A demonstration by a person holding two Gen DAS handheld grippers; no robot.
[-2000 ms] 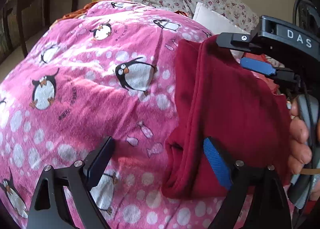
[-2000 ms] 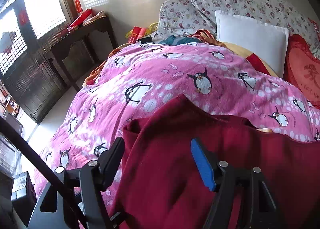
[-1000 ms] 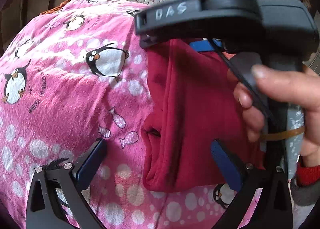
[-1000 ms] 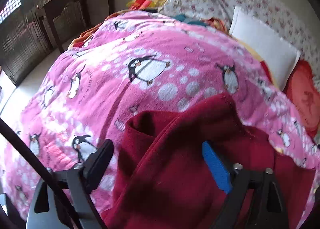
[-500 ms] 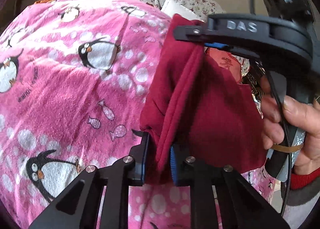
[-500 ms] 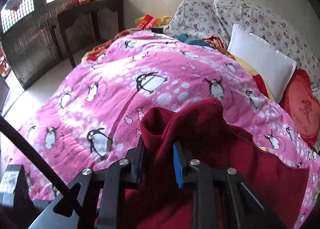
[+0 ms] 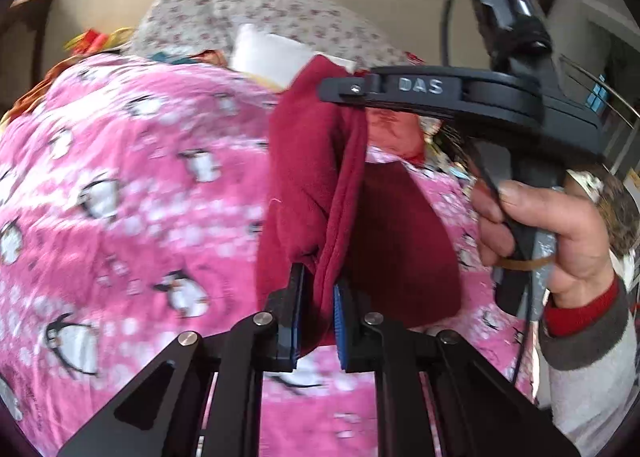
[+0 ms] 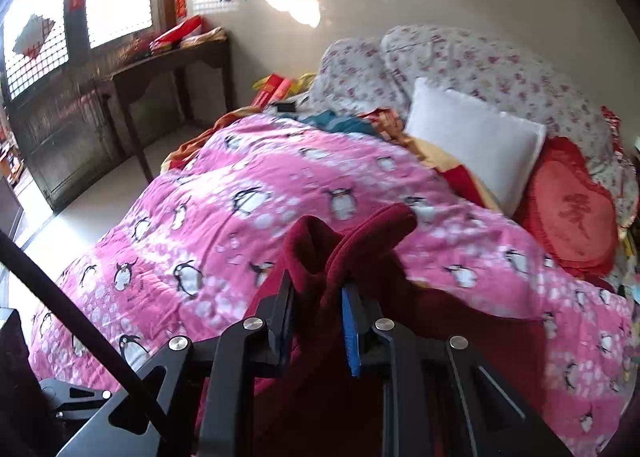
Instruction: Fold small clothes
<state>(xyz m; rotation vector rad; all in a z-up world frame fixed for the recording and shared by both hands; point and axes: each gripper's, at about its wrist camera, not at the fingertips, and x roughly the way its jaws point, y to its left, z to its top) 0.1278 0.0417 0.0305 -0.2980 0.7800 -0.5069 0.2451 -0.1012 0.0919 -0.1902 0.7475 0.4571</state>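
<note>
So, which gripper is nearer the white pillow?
Right. The right gripper, fingers closing on the maroon garment, reaches toward the white pillow; the left gripper clamps the garment farther back.

Matt fleecy dark red garment (image 7: 316, 185); soft printed pink blanket (image 8: 280, 177).

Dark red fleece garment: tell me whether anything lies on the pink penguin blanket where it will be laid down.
Nothing visible does. The dark red fleece garment hangs pinched in the left gripper and right gripper; the pink penguin blanket beyond it is bare.
</note>
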